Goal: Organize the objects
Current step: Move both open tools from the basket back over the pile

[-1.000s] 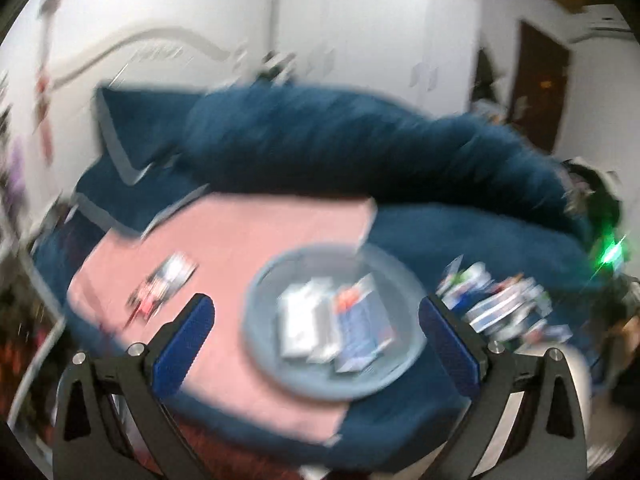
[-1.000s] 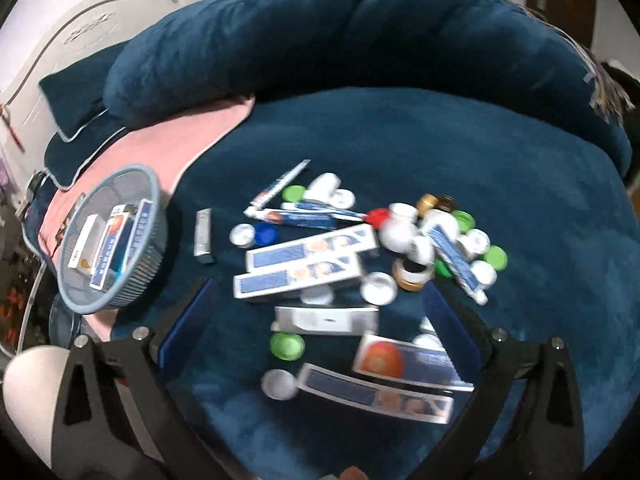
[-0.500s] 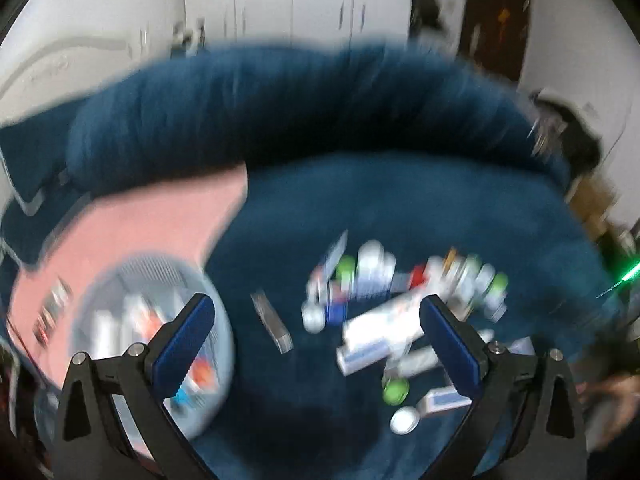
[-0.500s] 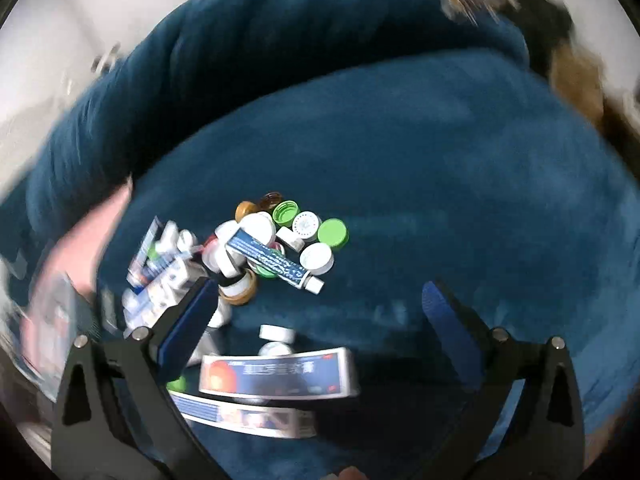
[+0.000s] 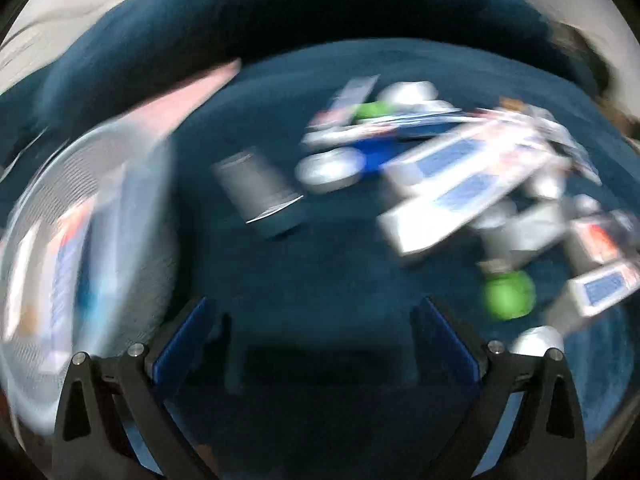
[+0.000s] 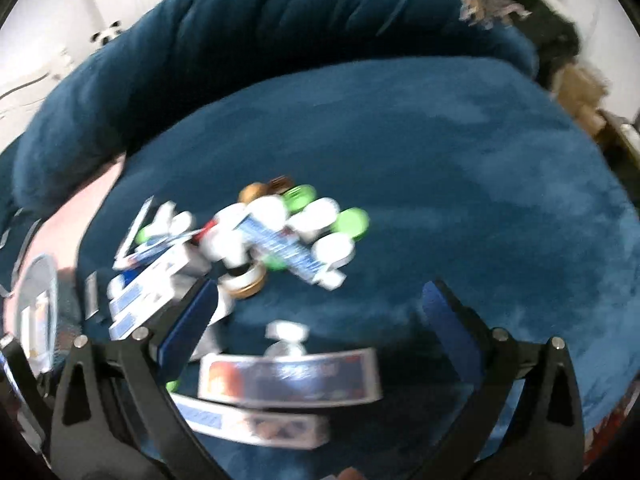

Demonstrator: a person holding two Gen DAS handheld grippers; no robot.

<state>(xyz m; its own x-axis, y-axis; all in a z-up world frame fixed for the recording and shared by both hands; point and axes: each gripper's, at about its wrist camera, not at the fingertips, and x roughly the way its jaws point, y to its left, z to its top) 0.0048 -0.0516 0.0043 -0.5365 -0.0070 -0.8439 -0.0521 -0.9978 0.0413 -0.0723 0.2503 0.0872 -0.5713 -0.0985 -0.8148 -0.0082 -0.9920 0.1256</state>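
Both views are blurred by motion. A heap of long white-and-blue boxes (image 5: 460,184), tubes and bottle caps lies on a dark blue bed cover (image 5: 320,280). My left gripper (image 5: 316,340) is open and empty, low over the cover, below a small grey box (image 5: 256,188). A grey mesh basket (image 5: 80,240) with boxes inside stands at its left. My right gripper (image 6: 320,320) is open and empty above a box with an orange spot (image 6: 288,376). A blue tube (image 6: 288,252) and white and green caps (image 6: 352,220) lie beyond it.
A thick rolled blue quilt (image 6: 240,48) runs along the far side of the bed. A pink cloth (image 5: 188,100) lies under the basket at the left. A green cap (image 5: 508,294) and a white cap (image 5: 538,342) sit near the left gripper's right finger.
The left gripper has swung right from the basket and dropped close to the cover near the grey box. The right gripper has turned toward the caps and drawn nearer to the orange-spot box.
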